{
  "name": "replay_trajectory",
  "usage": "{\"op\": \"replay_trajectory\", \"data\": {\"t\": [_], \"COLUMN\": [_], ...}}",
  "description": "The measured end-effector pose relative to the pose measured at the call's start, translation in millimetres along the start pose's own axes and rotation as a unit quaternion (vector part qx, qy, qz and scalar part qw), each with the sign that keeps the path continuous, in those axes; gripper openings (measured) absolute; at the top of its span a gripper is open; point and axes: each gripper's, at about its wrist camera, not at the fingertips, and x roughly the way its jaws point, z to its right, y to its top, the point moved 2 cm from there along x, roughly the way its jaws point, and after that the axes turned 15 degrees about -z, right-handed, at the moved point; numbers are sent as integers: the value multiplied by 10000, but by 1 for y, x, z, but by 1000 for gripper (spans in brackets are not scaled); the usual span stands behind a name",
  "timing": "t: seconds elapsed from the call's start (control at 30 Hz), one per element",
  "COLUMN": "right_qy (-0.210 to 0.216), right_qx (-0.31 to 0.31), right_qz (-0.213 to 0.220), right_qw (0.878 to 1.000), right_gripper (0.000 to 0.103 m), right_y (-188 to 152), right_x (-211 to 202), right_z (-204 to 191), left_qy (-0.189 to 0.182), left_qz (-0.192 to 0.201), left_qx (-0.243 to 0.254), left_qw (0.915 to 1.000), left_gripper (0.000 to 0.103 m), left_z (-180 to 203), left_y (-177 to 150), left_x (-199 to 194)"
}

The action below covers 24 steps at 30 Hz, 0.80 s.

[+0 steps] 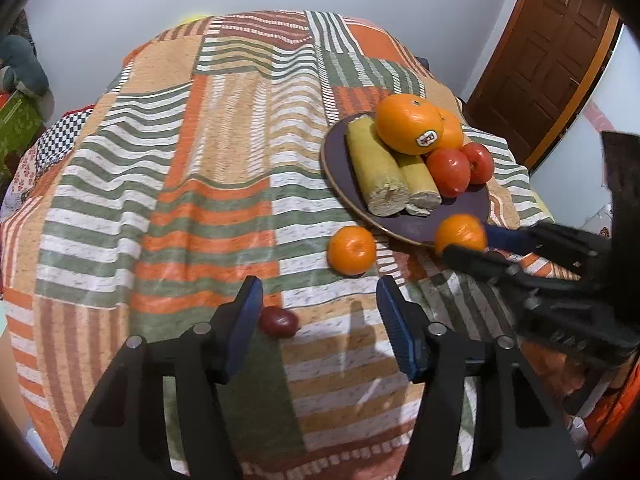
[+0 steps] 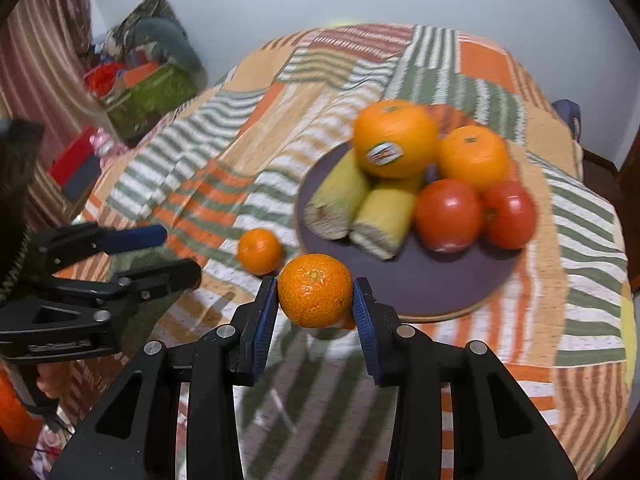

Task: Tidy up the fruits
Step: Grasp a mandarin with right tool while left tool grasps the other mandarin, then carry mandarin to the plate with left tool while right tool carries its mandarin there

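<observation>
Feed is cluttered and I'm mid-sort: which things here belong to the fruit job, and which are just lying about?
Job:
- small orange clamped in right hand-held gripper
- loose small orange
- dark red fruit near open left hand-held gripper
- plate with big orange, tomatoes, two corn cobs

Lying about:
- green box
- red item
- door

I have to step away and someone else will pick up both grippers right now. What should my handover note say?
Right gripper: shut on a small mandarin, held just off the plate's near rim.
Left gripper: open, holding nothing; a small dark red fruit lies by its left finger.
On the plate: two oranges, two tomatoes, two yellow-green cut pieces.
Left to do: set down the held mandarin, then the second mandarin and the red fruit, both on the cloth.
</observation>
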Motion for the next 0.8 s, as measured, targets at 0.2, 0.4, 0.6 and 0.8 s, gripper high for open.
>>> {"op": "replay_trajectory", "data": {"t": [0.2,0.4,0.6,0.8], "right_qy": [-47,-18,59,34], "right_qx": [169,254,328,359], "right_qz": [176,189,173,223], "right_qw": [9997,9995,9993,9991], "right_gripper": [35,35,35,35], "right_y": [1,-3,-6,-7], "right_x": [-11,-9,-6,-10], "right_z": [24,40,50,54], "left_qy": [74,239,396,353], "left_qz": [-182,-269,-191,-295], "left_qx": [21,0,63,122], "left_qw": [9998,9994,9990,9989], "left_gripper": [52,49,48,35], "left_z": [11,20,27,28], "left_y": [12,23,30,32], "left_x": [20,39,41,49]}}
